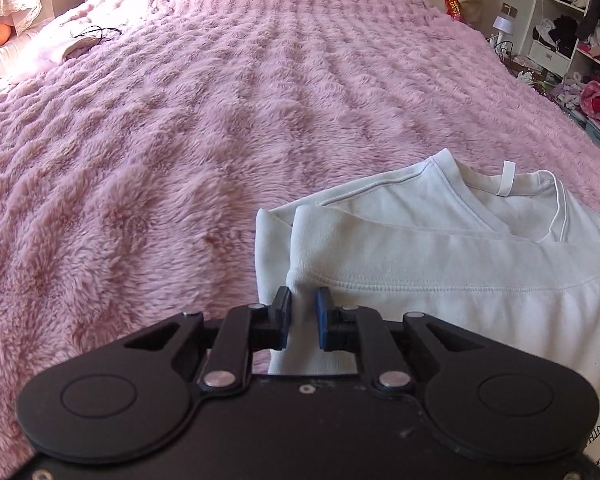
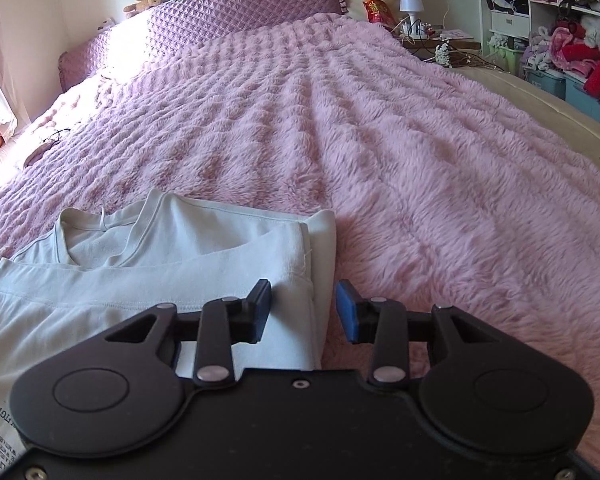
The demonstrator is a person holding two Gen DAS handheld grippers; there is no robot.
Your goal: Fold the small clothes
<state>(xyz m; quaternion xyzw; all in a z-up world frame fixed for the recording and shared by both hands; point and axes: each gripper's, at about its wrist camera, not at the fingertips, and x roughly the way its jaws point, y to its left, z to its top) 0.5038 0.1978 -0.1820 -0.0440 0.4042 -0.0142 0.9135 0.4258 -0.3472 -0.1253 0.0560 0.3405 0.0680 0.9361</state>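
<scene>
Item: one white V-neck top [image 1: 440,240], partly folded, lay on the near part of a bed under a pink plush blanket [image 1: 180,140], its neckline and hanger loop toward the headboard, the sides turned in and the lower part laid up across the chest. Left gripper [image 1: 304,312]: jaws drawn close together and clamped on the doubled left edge of the top, cloth standing in a ridge between the blue pads. Right gripper [image 2: 305,308]: jaws partly apart, straddling the folded right edge; the left pad lay against the cloth, the right pad stood clear over the blanket, so no firm hold appeared there. Risks, as judged: with only one side pinched, any lift or carry would probably drag the top askew and open the right-hand fold. The left pinch may have taken only the upper layers, letting those beneath slip and bunch. The deep pile of the blanket could snag the fabric and spoil a clean crease. Closing the right jaws where they stood might catch blanket fibre with the cloth.
</scene>
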